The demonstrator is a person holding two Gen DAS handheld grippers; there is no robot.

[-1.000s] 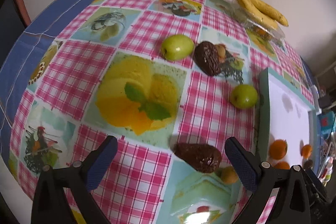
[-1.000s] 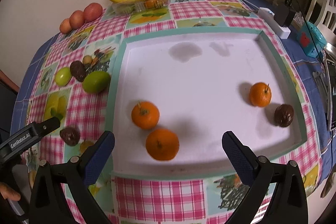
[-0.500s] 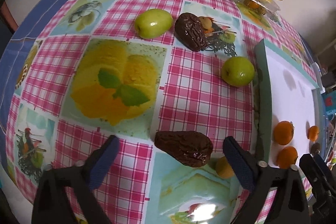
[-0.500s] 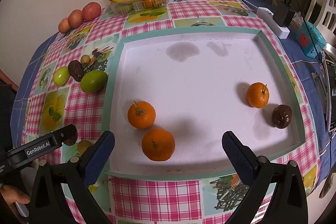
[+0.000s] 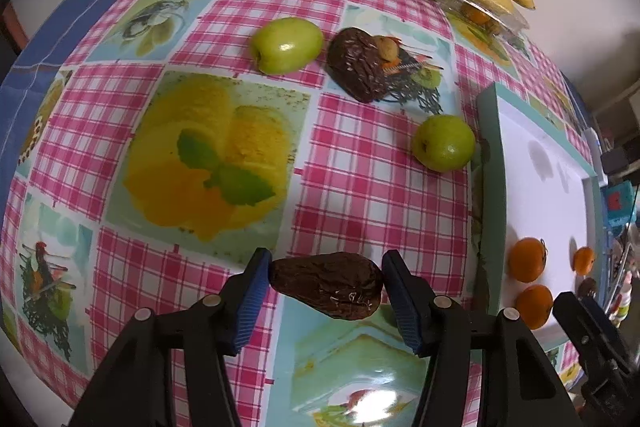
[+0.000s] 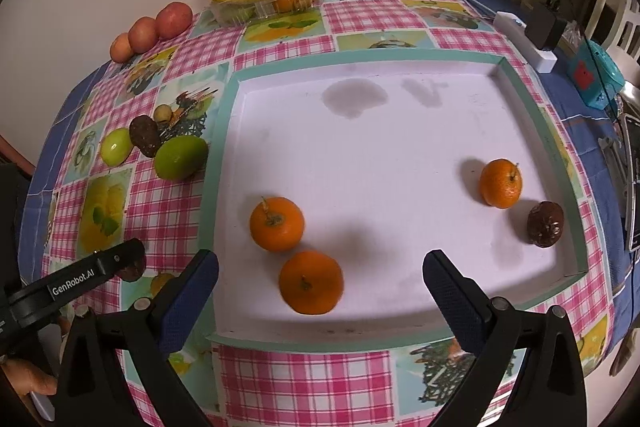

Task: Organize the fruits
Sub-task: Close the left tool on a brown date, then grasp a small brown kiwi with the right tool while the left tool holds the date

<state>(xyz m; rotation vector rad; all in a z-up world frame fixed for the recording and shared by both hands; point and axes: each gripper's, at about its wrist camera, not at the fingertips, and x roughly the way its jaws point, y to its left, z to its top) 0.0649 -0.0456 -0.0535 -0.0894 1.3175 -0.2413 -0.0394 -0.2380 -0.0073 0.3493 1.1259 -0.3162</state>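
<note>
- The left gripper [image 5: 326,281], spread wide half a second ago, has now drawn its blue pads in against both ends of the dark wrinkled fruit [image 5: 326,290], which sits on the checked tablecloth [image 5: 360,195] just left of the white tray [image 5: 490,187].
- That looks to me like a grasp about made; lifting into the tray should follow.
- The right gripper [image 6: 320,289] hangs wide and empty over the tray's near edge, as before.
- Three oranges and another dark fruit [image 6: 545,225] already lie inside; two green apples wait outside.
</note>
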